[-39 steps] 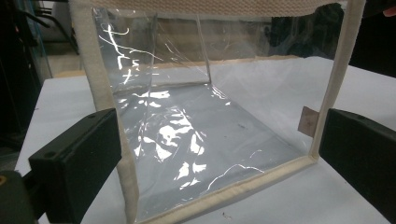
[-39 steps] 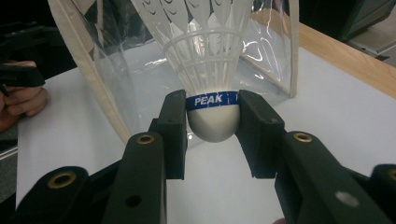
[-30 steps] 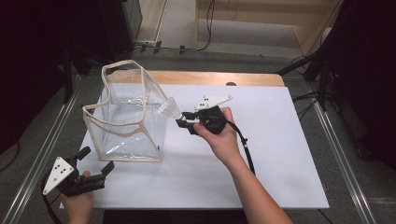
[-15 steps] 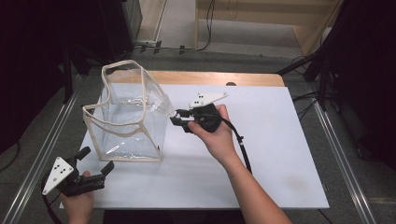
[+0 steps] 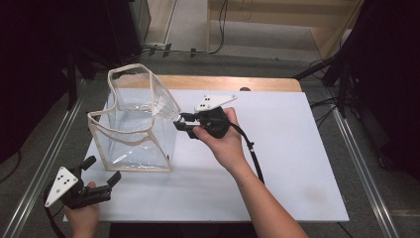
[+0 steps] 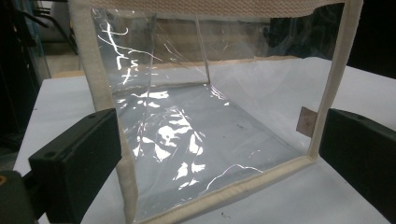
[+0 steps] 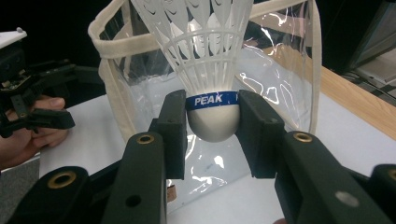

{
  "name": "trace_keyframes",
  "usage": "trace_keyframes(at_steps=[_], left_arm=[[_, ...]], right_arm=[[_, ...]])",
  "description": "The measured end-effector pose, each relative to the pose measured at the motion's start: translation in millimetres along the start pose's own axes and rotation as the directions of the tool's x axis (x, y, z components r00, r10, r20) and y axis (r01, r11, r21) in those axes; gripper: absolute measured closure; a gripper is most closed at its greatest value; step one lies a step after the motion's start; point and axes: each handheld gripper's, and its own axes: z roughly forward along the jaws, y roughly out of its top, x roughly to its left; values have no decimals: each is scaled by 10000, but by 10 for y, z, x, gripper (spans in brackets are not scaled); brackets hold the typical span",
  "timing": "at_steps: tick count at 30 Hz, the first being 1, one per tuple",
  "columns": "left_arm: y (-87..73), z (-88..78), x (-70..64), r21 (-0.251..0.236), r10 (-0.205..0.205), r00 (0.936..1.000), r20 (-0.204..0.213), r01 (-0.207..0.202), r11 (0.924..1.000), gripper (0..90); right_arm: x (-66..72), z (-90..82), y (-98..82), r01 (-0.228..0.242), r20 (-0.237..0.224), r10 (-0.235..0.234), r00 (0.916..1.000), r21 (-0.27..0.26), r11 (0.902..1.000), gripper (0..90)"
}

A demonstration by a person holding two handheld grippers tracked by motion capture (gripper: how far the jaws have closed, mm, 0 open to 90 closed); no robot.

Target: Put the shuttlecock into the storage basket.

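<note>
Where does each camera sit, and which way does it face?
High view: above the person's side, looking down on the table; both forearms and each hand-held gripper show.
Left gripper view: on the left hand-held gripper, facing the clear bag between open jaws.
Right gripper view: on the right hand-held gripper, clamped on a shuttlecock.
All share the bag.
</note>
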Motion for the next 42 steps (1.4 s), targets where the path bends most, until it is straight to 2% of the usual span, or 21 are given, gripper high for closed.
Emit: trace_keyframes(at_steps=[18, 42], left_arm=[[0, -2, -2, 0, -14, 10000, 26, 14, 10000, 0], [0, -5, 0, -2, -10, 10000, 40, 10, 10000, 0]], right_arm=[[90, 44, 198, 121, -151, -125, 9998, -253, 9996, 624], [255, 199, 458, 417, -429, -438, 9981, -486, 9979, 624]])
